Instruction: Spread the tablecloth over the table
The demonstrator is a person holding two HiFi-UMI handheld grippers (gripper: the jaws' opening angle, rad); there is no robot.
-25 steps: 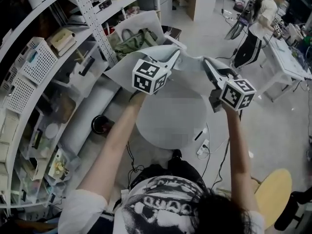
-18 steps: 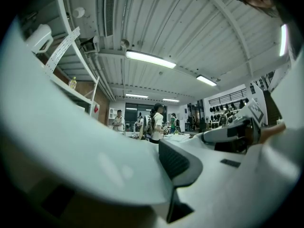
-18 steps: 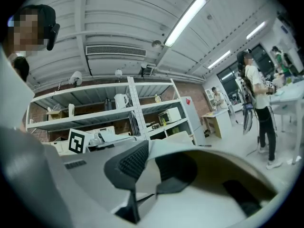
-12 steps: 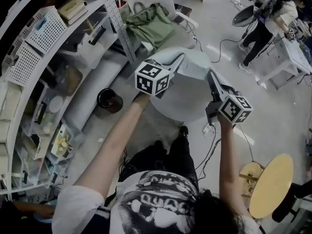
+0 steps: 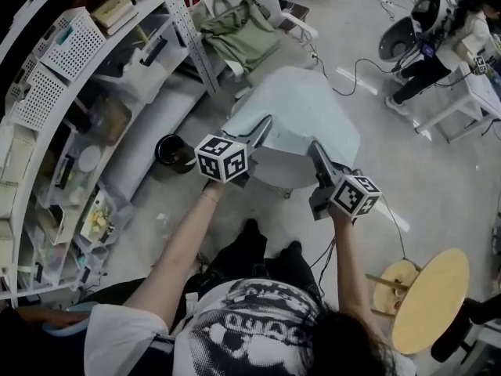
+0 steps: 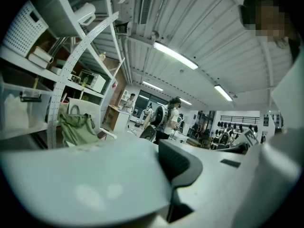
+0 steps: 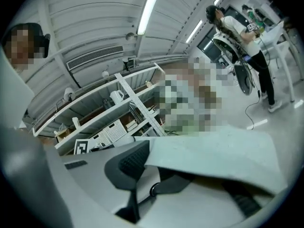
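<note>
The pale tablecloth (image 5: 296,114) lies draped over the small round table and hides its top. My left gripper (image 5: 264,125) grips the cloth's near left edge, and the cloth fills the lower left of the left gripper view beside the black pad (image 6: 179,163). My right gripper (image 5: 312,148) holds the near right edge. Its jaws have just been closing, with the cloth (image 7: 213,156) between them and against the black pad (image 7: 129,164). Both grippers point away from me across the table at about the height of its top.
A curved white shelving unit (image 5: 70,92) full of boxes runs along the left. A green bag (image 5: 243,37) lies on a white chair behind the table. A black bin (image 5: 174,153) stands on the floor at the left, a yellow stool (image 5: 430,304) at the right. A person (image 5: 442,57) is at the far right.
Both grippers have come down and back toward me with the cloth. The cloth, held up in the air before, now lies over the round table.
</note>
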